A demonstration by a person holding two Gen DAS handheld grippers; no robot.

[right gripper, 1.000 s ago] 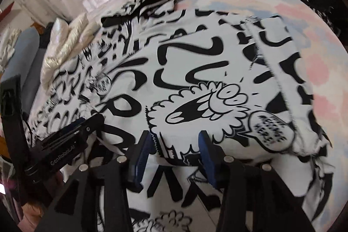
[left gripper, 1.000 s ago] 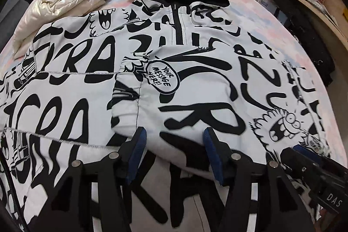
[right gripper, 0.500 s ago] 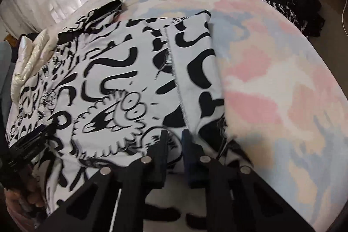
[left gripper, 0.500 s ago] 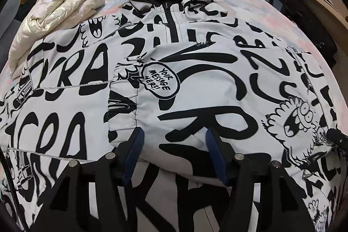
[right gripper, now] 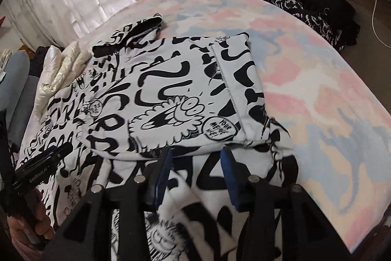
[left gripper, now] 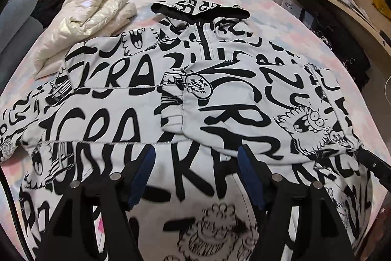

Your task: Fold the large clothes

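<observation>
Both my claws, left (left gripper: 196, 168) and right (right gripper: 195, 168), are opening with nothing pinched, poised over the jacket (left gripper: 151, 119), which lies spread on the bed (right gripper: 317, 80), one sleeve folded across.

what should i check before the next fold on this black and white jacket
1. Left gripper free of cloth: ok, fingers opening, nothing between them.
2. Right gripper free of cloth: ok, fingers opening, nothing pinched.
3. Sleeve folded across the jacket front: ok.
4. Other sleeve folded in: not ok, spread out to the side.
5. Cream puffer clear of the jacket: cannot tell, their edges meet.
6. Bedspread room beside the jacket: ok.
</observation>
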